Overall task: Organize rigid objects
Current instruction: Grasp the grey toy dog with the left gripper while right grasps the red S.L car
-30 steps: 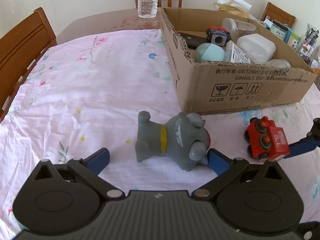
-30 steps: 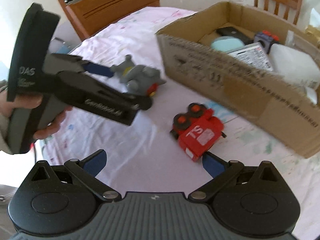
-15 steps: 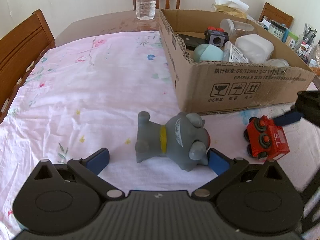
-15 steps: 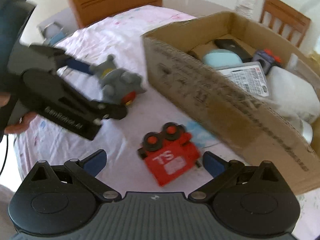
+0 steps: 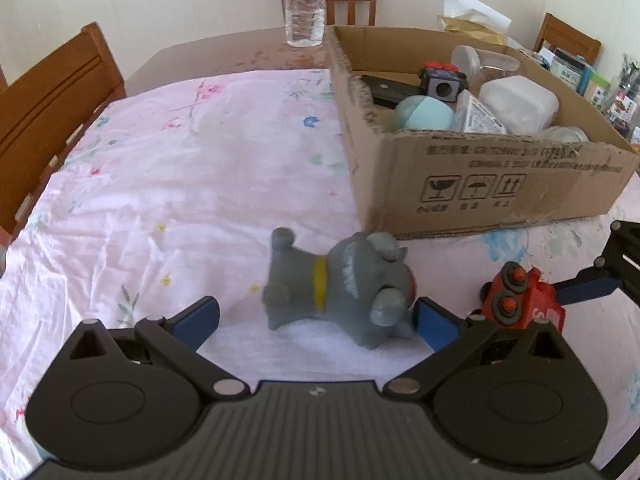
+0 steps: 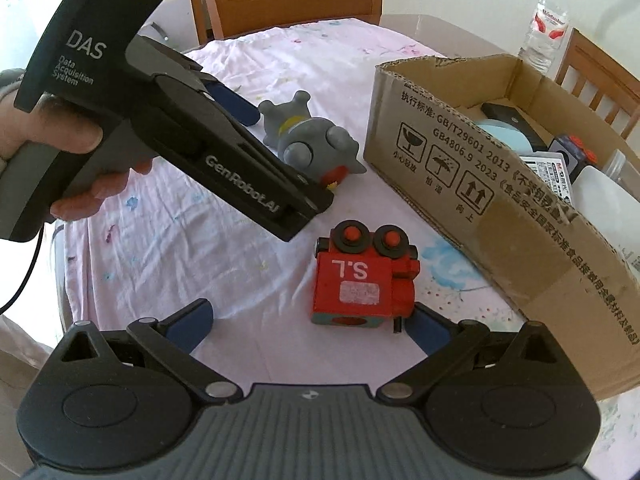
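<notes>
A grey rubber dog toy (image 5: 340, 286) with a yellow collar lies on its side on the pink cloth, between the open fingers of my left gripper (image 5: 316, 316); the right finger touches its head. The toy also shows in the right wrist view (image 6: 308, 140). A red toy train (image 6: 362, 276) marked "S.L" lies on its side between the open fingers of my right gripper (image 6: 310, 326), close to the right finger. The train also shows in the left wrist view (image 5: 520, 300). A cardboard box (image 5: 480, 184) holding several items stands behind both toys.
A water bottle (image 5: 304, 4) stands on the bare table behind the box. Wooden chairs (image 5: 52, 108) surround the table. The left gripper's body (image 6: 180, 132) and the hand holding it cross the right wrist view. Clutter sits at the far right.
My right gripper swung round and came down over the red train, which now lies between its fingers. The left gripper moved slightly closer around the grey dog.
</notes>
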`<state>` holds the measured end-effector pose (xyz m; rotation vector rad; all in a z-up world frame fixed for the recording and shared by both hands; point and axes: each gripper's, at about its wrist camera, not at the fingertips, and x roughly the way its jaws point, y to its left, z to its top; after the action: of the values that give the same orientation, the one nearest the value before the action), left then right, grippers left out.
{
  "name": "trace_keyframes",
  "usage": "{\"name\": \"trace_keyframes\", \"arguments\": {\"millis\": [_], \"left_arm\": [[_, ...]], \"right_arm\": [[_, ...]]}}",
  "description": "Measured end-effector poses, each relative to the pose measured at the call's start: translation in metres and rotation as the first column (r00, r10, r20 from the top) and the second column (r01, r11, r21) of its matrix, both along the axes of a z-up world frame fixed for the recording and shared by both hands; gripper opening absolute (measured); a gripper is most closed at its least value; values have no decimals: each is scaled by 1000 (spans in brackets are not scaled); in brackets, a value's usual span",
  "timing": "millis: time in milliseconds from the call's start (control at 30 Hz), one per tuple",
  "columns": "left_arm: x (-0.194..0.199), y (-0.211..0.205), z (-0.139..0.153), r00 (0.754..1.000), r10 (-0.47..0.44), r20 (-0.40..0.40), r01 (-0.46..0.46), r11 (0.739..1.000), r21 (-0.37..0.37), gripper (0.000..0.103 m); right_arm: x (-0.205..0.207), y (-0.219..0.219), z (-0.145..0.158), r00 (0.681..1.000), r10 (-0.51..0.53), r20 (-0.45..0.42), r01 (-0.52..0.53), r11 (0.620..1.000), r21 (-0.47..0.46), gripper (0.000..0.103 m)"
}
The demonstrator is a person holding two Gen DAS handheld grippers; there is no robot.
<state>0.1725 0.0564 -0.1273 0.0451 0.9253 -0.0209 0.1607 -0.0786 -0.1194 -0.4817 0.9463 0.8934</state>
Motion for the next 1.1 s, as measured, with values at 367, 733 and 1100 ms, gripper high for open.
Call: {"name": "trace_keyframes", "arguments": {"millis": [367, 733, 1100], "left_arm": [[7, -13, 5, 1000, -13, 13, 13, 1000, -19, 74], [-1, 3, 6, 1000, -15, -2, 15, 1000, -22, 73], [2, 1, 6, 1000, -12, 5, 12, 1000, -13, 74]], "right_arm": [[1, -1, -1, 1000, -25, 1, 25, 1000, -4, 103], [18, -8, 6, 997, -81, 15, 81, 997, 8, 81], [19, -2, 10, 996, -91, 25, 91, 996, 8, 57]]}}
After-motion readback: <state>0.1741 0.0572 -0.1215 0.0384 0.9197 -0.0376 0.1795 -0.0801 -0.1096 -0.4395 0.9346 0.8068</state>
